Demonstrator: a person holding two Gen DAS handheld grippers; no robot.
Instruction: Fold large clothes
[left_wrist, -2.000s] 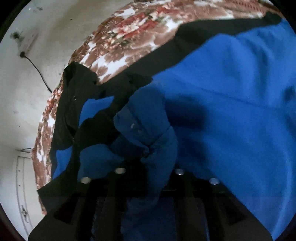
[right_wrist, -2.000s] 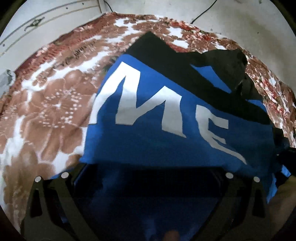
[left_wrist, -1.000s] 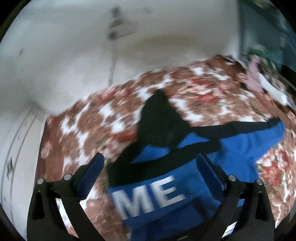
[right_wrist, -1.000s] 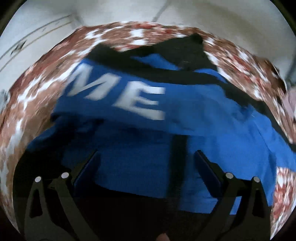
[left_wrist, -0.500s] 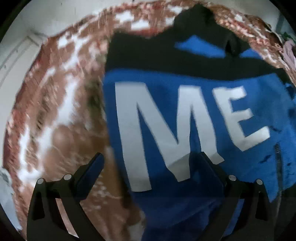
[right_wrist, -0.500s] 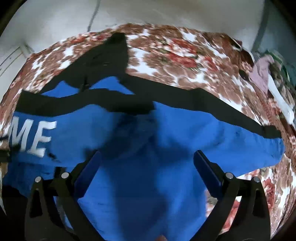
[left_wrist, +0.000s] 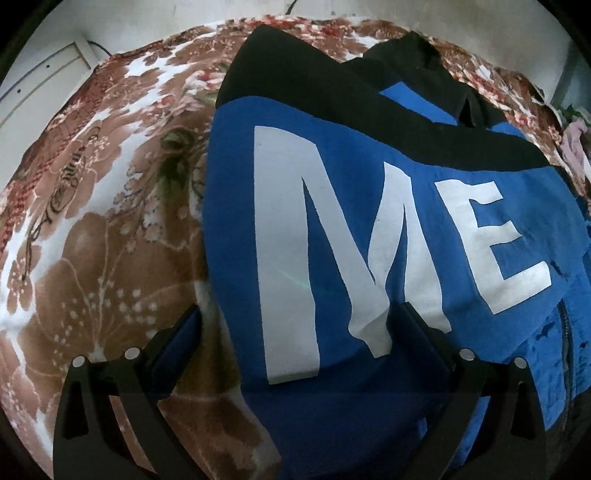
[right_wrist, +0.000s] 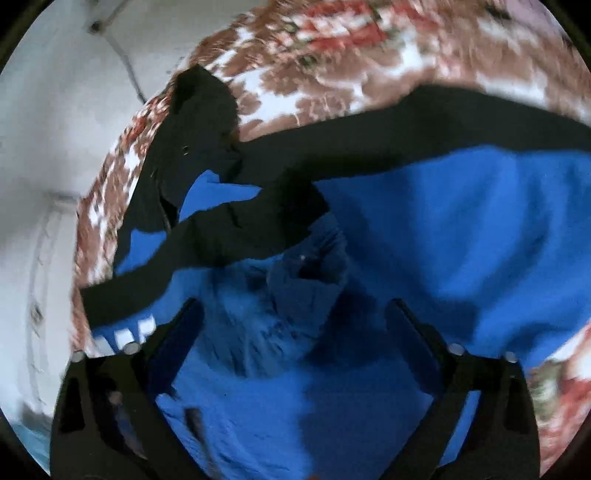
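Black tongs (left_wrist: 295, 328), blue inner pads (left_wrist: 177, 339), round silver screws (left_wrist: 130, 353)

The right wrist view is blurred, so the floral blanket (right_wrist: 332, 55) at 12 o'clock has no clear pattern. The white letters (right_wrist: 122, 338) at 8 o'clock are cut off, perhaps behind a finger.

A brown, red and white floral blanket (left_wrist: 92, 258) covers the bed below me, a white wall (left_wrist: 147, 14) behind it, pink cloth (left_wrist: 574, 144) at its far edge.
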